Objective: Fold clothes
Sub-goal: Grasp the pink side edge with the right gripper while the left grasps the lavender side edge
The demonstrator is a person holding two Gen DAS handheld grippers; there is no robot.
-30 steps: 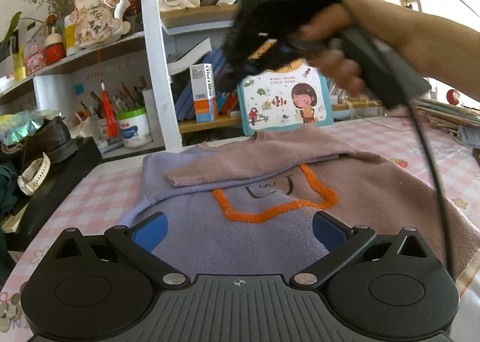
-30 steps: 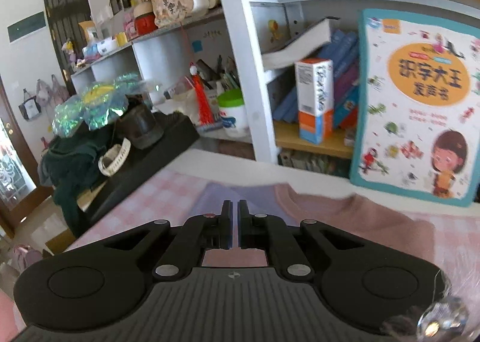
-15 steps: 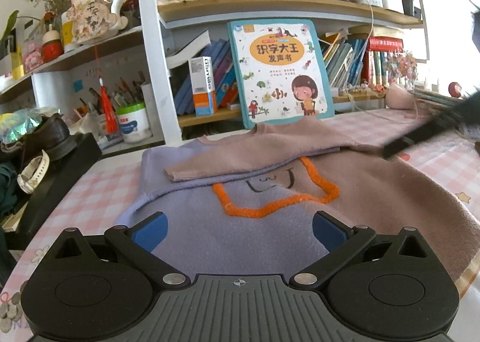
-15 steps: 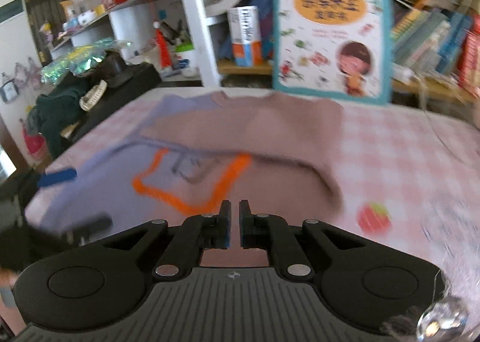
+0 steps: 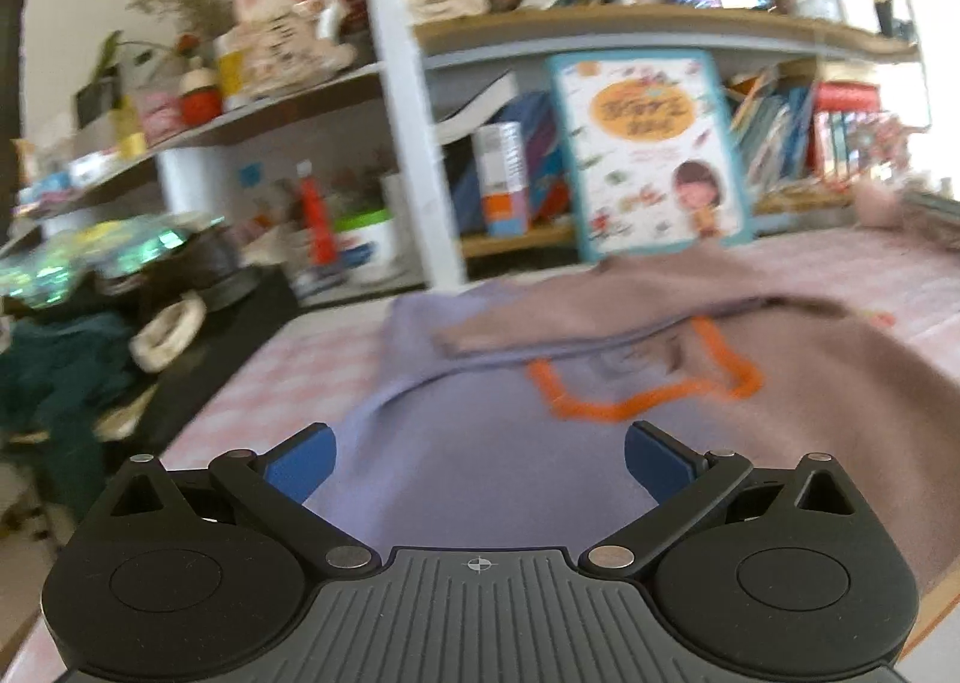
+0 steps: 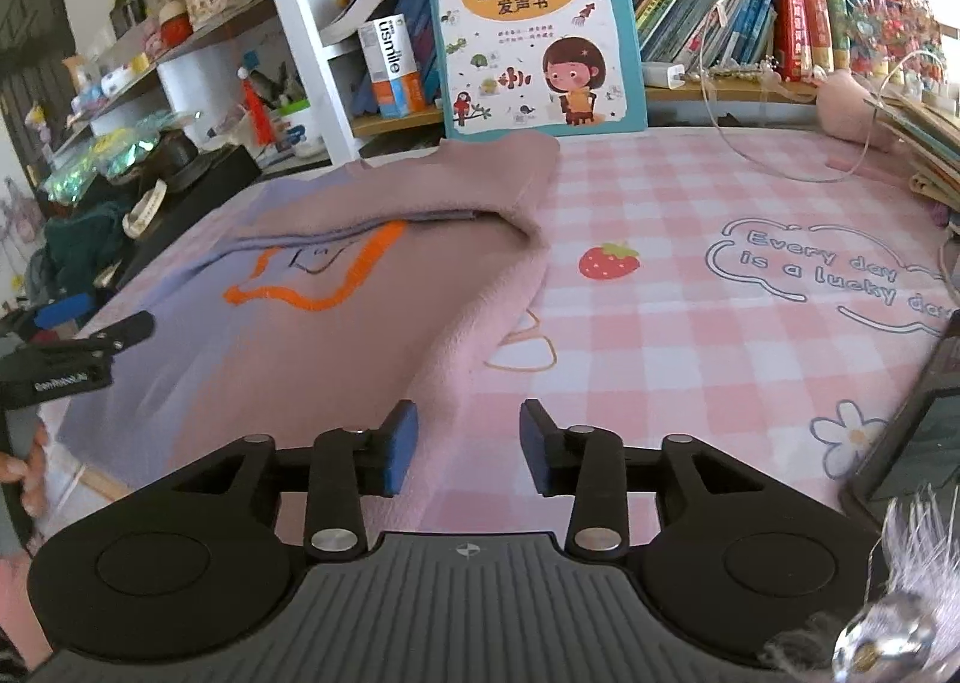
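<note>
A lilac and dusty-pink sweater (image 5: 600, 383) (image 6: 336, 335) with an orange outline on its chest lies flat on the pink checked tablecloth (image 6: 690, 323); one pink sleeve is folded across the top. My left gripper (image 5: 477, 461) stands open low over the lilac hem, nothing between its blue pads. My right gripper (image 6: 465, 443) hovers at the sweater's near right edge; its jaws are opening and nothing is between them. In the right wrist view the left gripper (image 6: 84, 323) shows at the far left, held by a hand.
A bookshelf with a children's book (image 6: 534, 29) leaning on it stands behind the table. A black box (image 5: 198, 335) with clothes and a watch sits to the left. A dark device (image 6: 912, 431) lies at the right edge, a pink plush (image 6: 846, 107) behind it.
The right gripper swung from the sweater's far left corner across to its near right side, sank lower, and went from shut to partly open. The left gripper's view shifted slightly.
</note>
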